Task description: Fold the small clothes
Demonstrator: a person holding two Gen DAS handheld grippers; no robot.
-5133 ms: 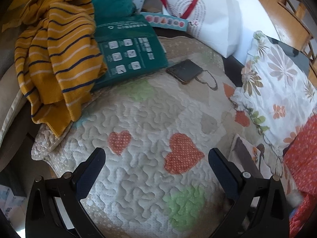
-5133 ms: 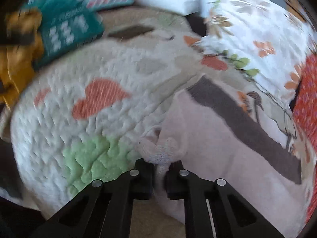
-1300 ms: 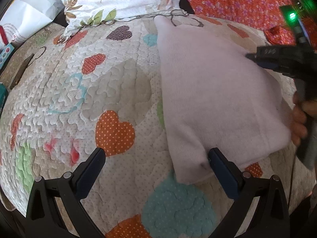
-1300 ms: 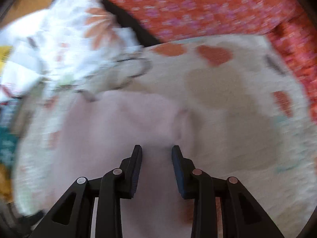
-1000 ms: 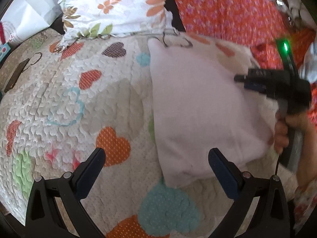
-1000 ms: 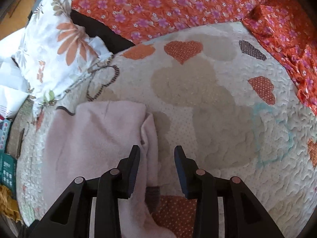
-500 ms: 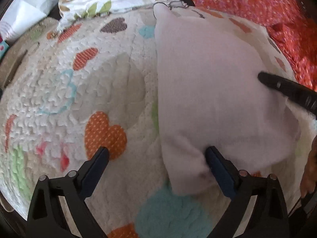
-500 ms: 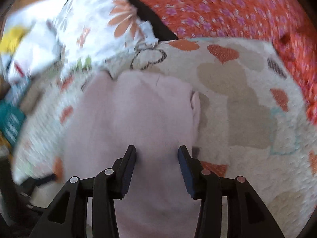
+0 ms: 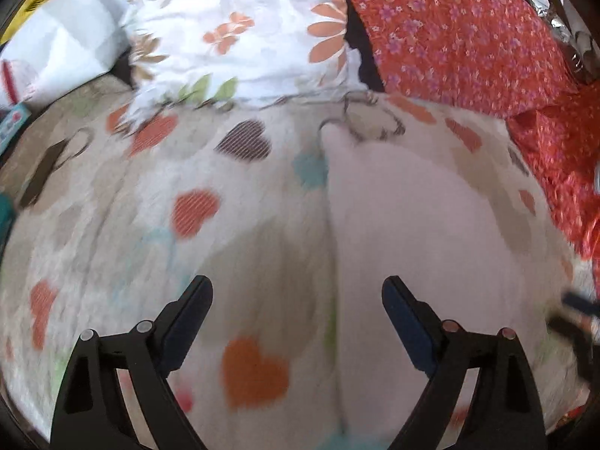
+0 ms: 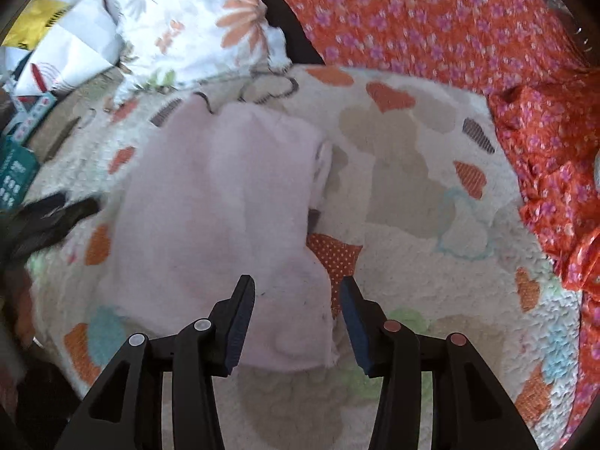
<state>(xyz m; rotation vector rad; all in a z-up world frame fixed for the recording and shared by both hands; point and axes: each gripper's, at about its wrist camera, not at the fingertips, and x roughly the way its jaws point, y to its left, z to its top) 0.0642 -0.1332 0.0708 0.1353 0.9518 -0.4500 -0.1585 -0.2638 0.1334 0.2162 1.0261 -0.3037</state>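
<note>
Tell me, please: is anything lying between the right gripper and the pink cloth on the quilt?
Nothing visible is. The right gripper stands open just above the near corner of the pink cloth, which lies on the quilt.

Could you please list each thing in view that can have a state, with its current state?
pink garment: folded, lying flat on the quilt, held by neither gripper.
left gripper: open, jaws have just been closing, nothing pinched.
right gripper: open, above the garment's near corner.
</note>
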